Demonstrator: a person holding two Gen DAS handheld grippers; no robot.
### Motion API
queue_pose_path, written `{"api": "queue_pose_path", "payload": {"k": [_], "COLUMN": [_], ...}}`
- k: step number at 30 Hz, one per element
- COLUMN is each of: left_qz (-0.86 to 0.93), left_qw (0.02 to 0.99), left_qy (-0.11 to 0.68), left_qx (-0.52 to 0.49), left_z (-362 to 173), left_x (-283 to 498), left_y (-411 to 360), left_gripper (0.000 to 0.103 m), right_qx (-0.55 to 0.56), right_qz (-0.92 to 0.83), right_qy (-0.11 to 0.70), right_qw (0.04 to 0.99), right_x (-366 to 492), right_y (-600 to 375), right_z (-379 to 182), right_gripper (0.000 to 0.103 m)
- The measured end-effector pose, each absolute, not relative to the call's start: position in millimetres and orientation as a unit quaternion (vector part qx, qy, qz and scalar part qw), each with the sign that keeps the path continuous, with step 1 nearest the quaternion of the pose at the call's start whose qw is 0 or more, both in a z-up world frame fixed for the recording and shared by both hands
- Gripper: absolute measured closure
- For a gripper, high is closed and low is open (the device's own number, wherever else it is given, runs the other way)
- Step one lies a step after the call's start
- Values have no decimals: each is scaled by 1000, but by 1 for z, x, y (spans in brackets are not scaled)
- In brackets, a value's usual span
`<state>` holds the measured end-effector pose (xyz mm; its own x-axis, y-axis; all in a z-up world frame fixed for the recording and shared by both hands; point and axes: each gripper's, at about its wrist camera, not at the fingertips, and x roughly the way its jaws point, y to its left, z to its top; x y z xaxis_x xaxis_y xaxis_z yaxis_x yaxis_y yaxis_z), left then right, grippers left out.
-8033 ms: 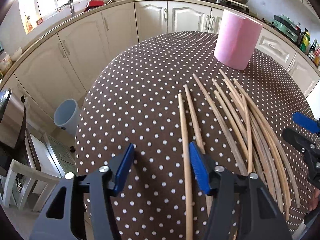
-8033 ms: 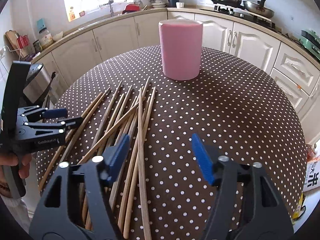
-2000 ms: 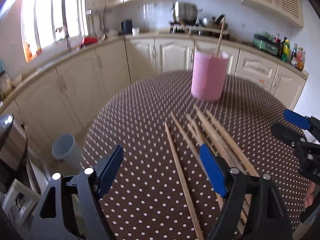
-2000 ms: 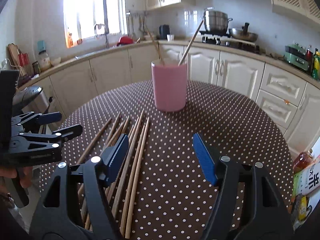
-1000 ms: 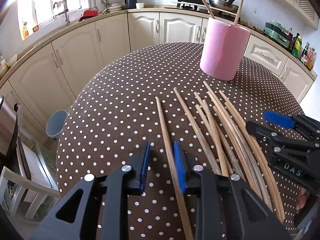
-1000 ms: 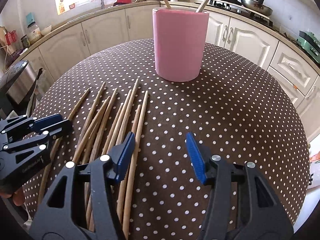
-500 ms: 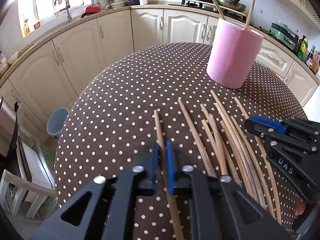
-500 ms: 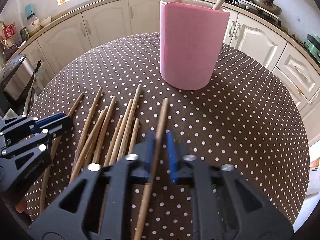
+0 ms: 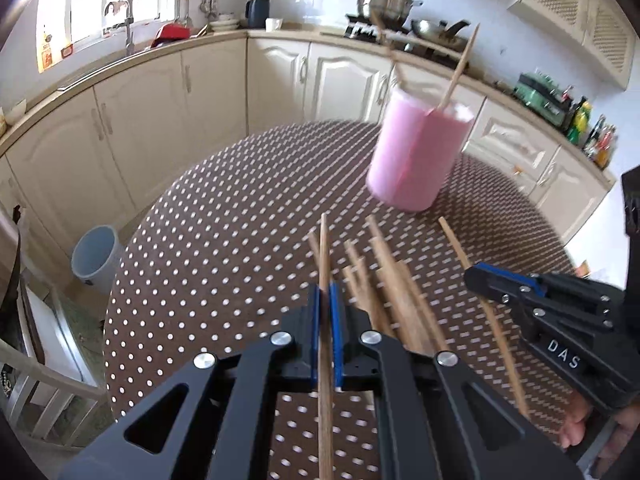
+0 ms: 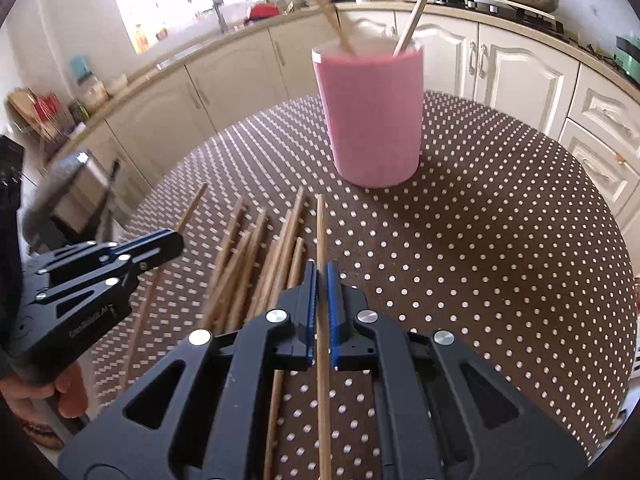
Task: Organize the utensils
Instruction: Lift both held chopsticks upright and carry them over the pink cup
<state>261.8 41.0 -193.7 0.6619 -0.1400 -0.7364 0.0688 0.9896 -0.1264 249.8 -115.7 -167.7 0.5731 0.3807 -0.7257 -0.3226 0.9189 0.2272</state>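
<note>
**Chopsticks gripped, cup ahead**

Blue pads of the left gripper (image 9: 325,312) are clamped on one chopstick (image 9: 323,248), which runs straight out between the jaws. The right gripper (image 10: 321,292) is likewise closed on its own stick (image 10: 320,232), its far end pointing toward the cup.

To do the carry well, each stick should likely be raised until its tip clears the pile, tilted nearer upright, then brought over the rim and released only once the low end is inside. The two hands work close together, so going one at a time avoids a clash.

Loose sticks (image 10: 248,248) lie fanned on the dotted table (image 10: 500,260) just beside both grippers. Beyond stands the pink cup (image 10: 374,120), two sticks (image 10: 416,12) already leaning in it; these may block an entering tip. Cabinets and a stove lie behind.
</note>
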Motion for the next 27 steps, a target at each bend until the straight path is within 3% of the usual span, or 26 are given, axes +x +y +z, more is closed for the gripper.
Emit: {"api": "queue_pose_path", "payload": {"k": [13, 27], "left_qz": [-99, -123], "left_qw": [949, 969], "left_qy": [297, 213], "left_qx": [-42, -14], "left_z": [-94, -37], "left_x": [212, 206], "left_y": [20, -15], "left_gripper": [97, 97], "right_qx": [62, 53], "right_qz": [232, 225], "right_qy": [289, 237], "right_qw": [927, 944], "right_x": [189, 184], "right_y": [-154, -161], "right_z": [-71, -36], "right_gripper": [97, 97]}}
